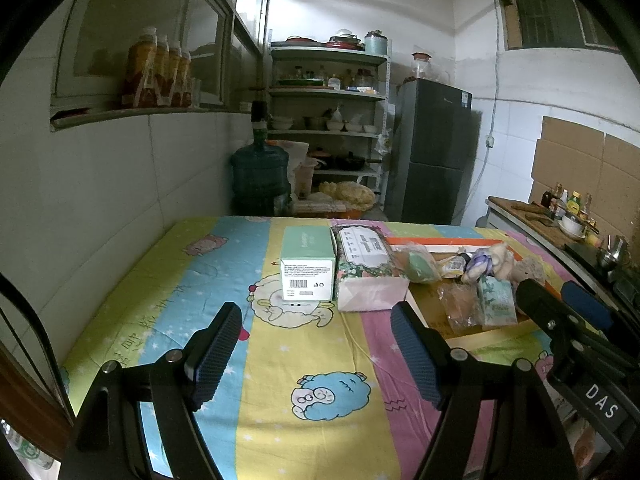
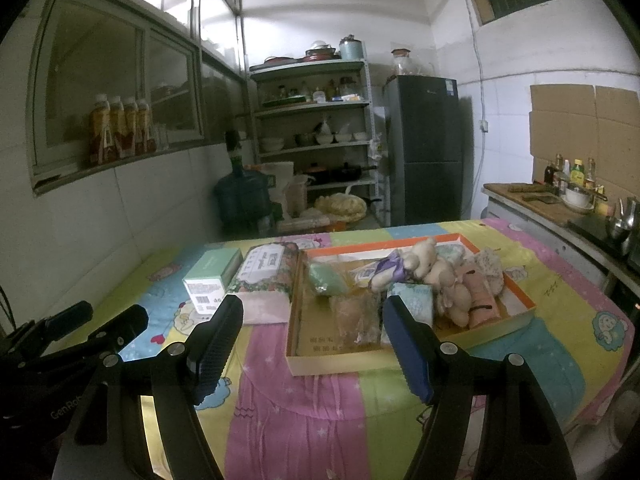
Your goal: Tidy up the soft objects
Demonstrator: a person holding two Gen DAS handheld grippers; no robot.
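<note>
Two grippers poised and empty, right gripper spread wide with the tray of plush toys and soft packets just ahead and slightly right (nearer than for the left), left gripper likewise parted, facing the green box.

Pastel striped tablecloth with cartoon sheep; mint-green box; floral tissue pack; orange-rimmed tray.

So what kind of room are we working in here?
Most likely a home kitchen: a dark fridge stands beside open shelves of bowls and pans, and a counter with sauce bottles runs along the right wall. The cloth-covered table serves as the workspace.
</note>
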